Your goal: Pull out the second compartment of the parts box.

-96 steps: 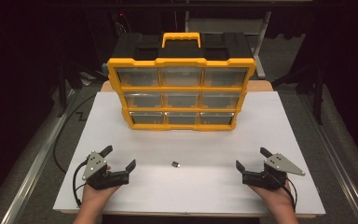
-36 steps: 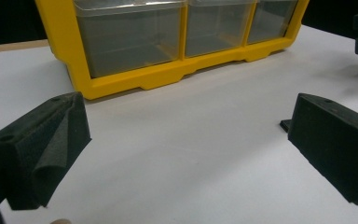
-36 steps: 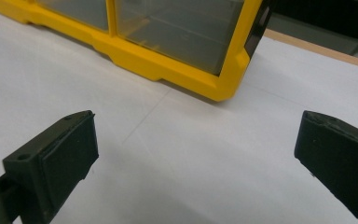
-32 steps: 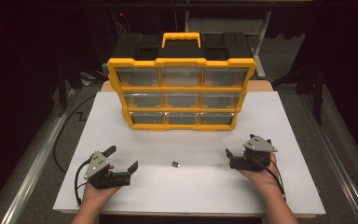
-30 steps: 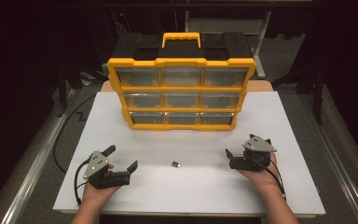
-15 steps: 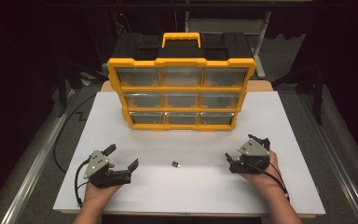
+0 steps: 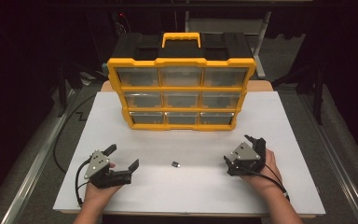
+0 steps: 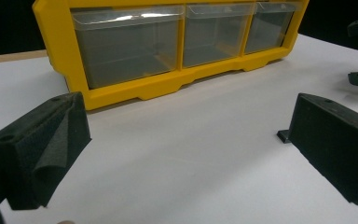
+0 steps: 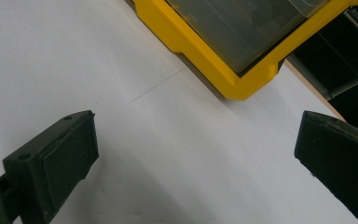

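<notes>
Small dark part (image 7: 175, 164) lies on white counter (image 7: 279, 112), between both tongs, well apart from each. Left tongs (image 7: 121, 161) at its 9 o'clock, jaws wide, empty. Right tongs (image 7: 242, 150) at 3 o'clock, jaws wide, empty. Yellow drawer organizer (image 7: 182, 93) at 12 o'clock.

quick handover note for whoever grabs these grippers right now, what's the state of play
Left gripper: open, holding nothing, low over the white table at front left.
Right gripper: open, holding nothing, at front right.
Small dark part: lies on the table between them, untouched.
Yellow drawer organizer: stands upright at the back, all drawers shut.
Done: nothing picked up yet.
Left: probably grasp the part and put it in a drawer.
</notes>
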`<state>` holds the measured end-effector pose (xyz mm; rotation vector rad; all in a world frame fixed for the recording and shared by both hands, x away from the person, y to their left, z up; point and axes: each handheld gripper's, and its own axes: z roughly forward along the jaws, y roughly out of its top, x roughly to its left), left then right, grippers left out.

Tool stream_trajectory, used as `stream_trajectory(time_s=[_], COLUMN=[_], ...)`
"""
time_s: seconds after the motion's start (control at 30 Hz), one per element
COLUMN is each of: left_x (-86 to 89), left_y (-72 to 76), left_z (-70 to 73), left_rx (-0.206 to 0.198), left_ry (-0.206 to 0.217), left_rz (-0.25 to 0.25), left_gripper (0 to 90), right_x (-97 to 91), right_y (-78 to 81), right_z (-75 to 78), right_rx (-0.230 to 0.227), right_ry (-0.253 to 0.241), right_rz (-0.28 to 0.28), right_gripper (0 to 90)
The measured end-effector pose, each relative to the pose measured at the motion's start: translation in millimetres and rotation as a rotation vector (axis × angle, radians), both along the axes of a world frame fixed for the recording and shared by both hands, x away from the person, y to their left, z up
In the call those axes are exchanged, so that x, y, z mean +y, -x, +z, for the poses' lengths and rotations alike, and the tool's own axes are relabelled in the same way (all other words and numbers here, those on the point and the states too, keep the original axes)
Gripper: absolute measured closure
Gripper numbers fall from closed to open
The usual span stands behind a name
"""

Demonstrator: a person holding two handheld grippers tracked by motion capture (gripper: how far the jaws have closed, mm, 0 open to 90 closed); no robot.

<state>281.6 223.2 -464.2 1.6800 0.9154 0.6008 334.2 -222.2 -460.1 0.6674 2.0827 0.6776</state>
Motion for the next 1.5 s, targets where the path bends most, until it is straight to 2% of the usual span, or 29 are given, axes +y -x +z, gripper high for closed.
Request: stream_trajectory(time_s=[0.07,0.1,0.2,0.23,0.33,0.37,0.5,0.53,0.57,0.77,0.87,0.9,0.97,1.0,1.1,1.17,1.5], left_x=[-0.2,0.3,2.5,3.4,4.7,4.7,4.9,5.1,5.6,5.7,5.4,5.5,5.5,5.5,5.9,6.3,6.5], left_y=[0.0,0.1,0.7,1.2,1.3,1.3,0.8,1.0,1.6,1.8,1.9,1.9,2.0,2.3,2.4,2.4,1.8], left_z=[-0.2,0.1,0.3,0.4,0.9,0.9,0.9,1.0,1.3,1.5,1.3,1.4,1.3,1.0,1.3,1.5,0.9], left_rx=[-0.001,-0.002,-0.001,-0.004,-0.006,-0.006,-0.009,-0.008,-0.007,-0.006,-0.008,-0.006,-0.005,-0.006,-0.008,-0.007,-0.001], left_ry=[-0.006,-0.011,-0.004,0.002,0.001,0.001,0.002,0.004,-0.004,-0.005,-0.006,-0.005,-0.005,-0.004,-0.005,-0.004,-0.01], left_rz=[-0.007,-0.011,-0.005,-0.004,-0.006,-0.006,-0.005,-0.004,-0.007,-0.008,-0.009,-0.009,-0.008,-0.009,-0.007,-0.006,-0.006], left_gripper=[0.3,0.3,0.3,0.3,0.3,0.3,0.3,0.3,0.3,0.3,0.3,0.3,0.3,0.3,0.3,0.3,0.3], right_x=[1.3,3.5,6.4,7.9,11.0,11.0,17.6,17.6,19.7,25.0,26.0,26.3,26.7,27.4,28.5,29.4,33.0], right_y=[0.9,2.0,3.4,4.3,5.7,5.7,8.4,8.4,10.0,13.5,14.2,15.1,15.6,16.1,16.6,16.9,19.1], right_z=[0.1,1.6,2.5,1.8,0.5,0.5,-0.5,-0.5,-0.6,-1.7,-1.2,-0.3,-0.6,-0.8,-1.1,-1.8,-3.5], right_rx=[0.003,-0.012,-0.03,-0.026,-0.031,-0.031,-0.054,-0.054,-0.062,-0.092,-0.104,-0.107,-0.11,-0.115,-0.112,-0.117,-0.151], right_ry=[0.001,0.032,0.08,0.078,0.119,0.119,0.185,0.185,0.209,0.281,0.304,0.327,0.334,0.365,0.39,0.426,0.525], right_rz=[-0.001,0.009,0.023,0.017,0.029,0.029,0.05,0.05,0.055,0.076,0.083,0.091,0.094,0.1,0.098,0.101,0.124], right_gripper=[0.2,0.2,0.2,0.2,0.2,0.2,0.2,0.2,0.2,0.2,0.2,0.2,0.2,0.2,0.2,0.2,0.2])
